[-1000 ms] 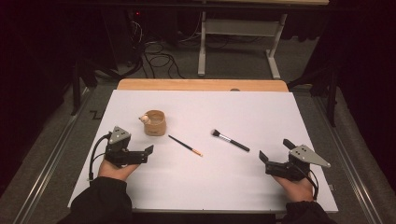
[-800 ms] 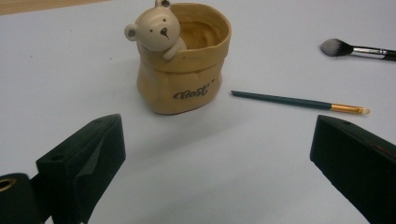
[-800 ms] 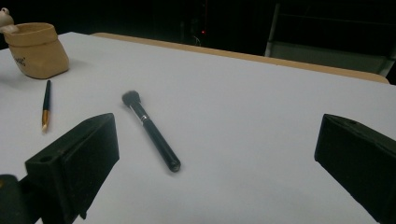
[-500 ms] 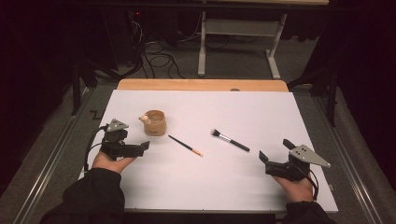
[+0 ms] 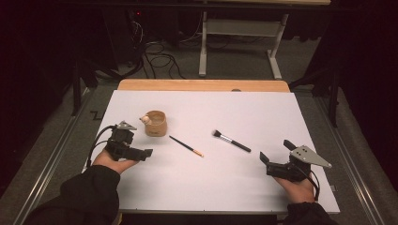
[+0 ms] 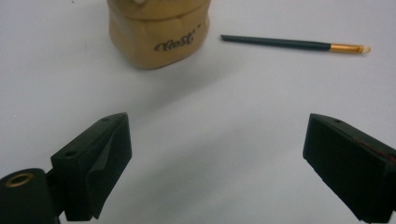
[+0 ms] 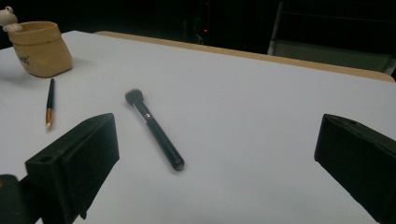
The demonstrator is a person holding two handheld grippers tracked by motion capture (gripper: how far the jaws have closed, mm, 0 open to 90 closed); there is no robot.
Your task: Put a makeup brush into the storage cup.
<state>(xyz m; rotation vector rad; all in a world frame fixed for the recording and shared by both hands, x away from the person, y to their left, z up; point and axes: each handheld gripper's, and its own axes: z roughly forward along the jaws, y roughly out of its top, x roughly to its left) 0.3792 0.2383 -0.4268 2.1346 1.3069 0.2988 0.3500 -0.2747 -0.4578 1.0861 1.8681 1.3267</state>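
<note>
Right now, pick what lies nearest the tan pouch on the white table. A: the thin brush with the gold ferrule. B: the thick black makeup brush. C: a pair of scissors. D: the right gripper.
A: in the high view the thin brush with the gold ferrule lies just right of the tan pouch, while the thick black makeup brush and the right gripper sit farther off across the white table.

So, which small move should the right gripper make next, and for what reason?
Probably ease the right gripper forward and left toward the black makeup brush, keeping it open. Its jaws stand wide apart and hold nothing, and the brush lies loose on the white table just ahead of them, apart from the thin brush and the tan pouch.
</note>
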